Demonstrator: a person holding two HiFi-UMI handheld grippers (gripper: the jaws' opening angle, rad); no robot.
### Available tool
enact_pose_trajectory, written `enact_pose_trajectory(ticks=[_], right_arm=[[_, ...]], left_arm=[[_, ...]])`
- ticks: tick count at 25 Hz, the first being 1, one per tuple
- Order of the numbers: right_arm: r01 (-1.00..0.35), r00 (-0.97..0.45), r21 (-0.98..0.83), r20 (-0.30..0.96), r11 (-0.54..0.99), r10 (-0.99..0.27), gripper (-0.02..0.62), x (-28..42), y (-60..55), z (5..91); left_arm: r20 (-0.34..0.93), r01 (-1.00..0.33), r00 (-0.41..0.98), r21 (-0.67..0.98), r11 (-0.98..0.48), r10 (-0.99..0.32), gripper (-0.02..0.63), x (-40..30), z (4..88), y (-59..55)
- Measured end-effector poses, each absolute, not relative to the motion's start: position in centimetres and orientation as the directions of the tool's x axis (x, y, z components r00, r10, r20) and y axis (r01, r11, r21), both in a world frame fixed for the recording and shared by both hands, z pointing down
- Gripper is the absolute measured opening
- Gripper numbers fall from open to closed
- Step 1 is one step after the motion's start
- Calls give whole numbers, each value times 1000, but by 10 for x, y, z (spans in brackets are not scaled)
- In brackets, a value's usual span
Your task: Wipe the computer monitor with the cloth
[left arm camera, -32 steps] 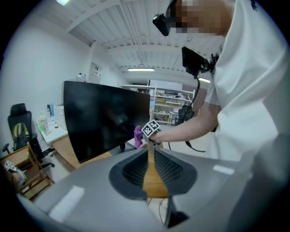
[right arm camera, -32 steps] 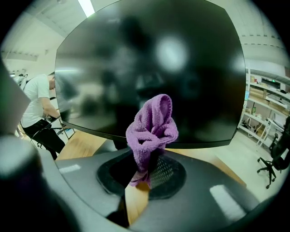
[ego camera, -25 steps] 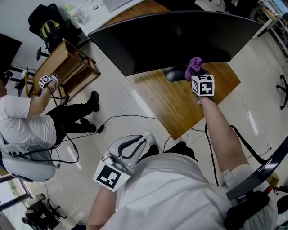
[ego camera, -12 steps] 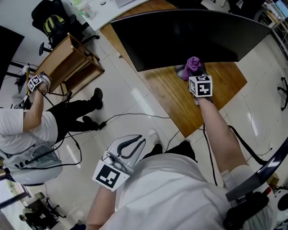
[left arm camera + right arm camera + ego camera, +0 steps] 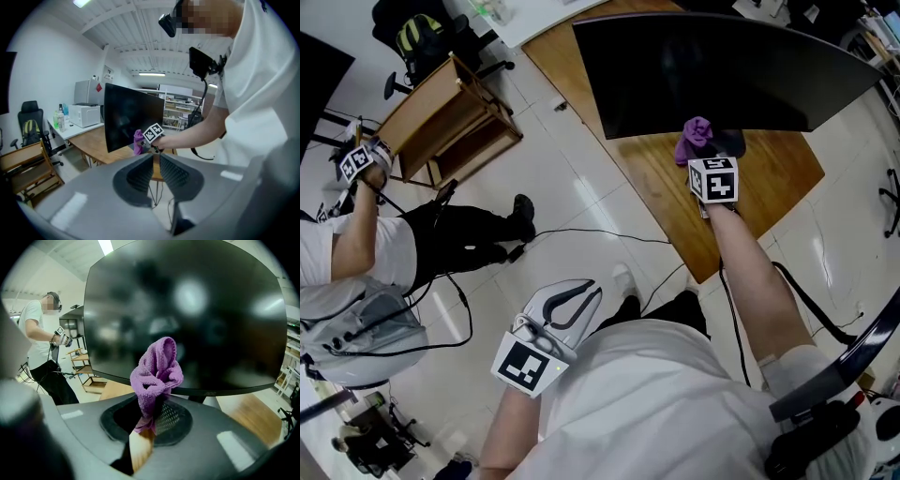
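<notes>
Monitor [image 5: 722, 66] dark, wooden desk [image 5: 769, 178] — cloth [image 5: 157, 369] in right gripper [image 5: 149, 414], tiled floor [image 5: 581, 202].

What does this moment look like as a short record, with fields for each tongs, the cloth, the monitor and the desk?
left tongs: shut, empty, held low beside the person's body, away from the desk
right tongs: shut on the purple cloth, held in front of the monitor
purple cloth: bunched, near the screen's lower edge; contact with the screen cannot be told
monitor: dark, curved, standing on the desk
desk: wooden
</notes>
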State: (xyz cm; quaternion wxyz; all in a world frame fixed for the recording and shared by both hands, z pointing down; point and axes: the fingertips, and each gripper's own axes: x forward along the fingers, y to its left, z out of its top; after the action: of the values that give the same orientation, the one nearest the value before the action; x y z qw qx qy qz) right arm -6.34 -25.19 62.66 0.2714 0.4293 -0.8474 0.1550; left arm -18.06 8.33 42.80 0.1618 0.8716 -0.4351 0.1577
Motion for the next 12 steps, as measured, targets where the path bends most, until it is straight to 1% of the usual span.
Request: enact_pose_trajectory(ticks=[12], right_arm=[[-768, -536, -45, 592, 639, -602, 51, -118, -227, 630]], left_arm=[[409, -829, 549, 159, -536, -729, 64, -204, 433, 94]])
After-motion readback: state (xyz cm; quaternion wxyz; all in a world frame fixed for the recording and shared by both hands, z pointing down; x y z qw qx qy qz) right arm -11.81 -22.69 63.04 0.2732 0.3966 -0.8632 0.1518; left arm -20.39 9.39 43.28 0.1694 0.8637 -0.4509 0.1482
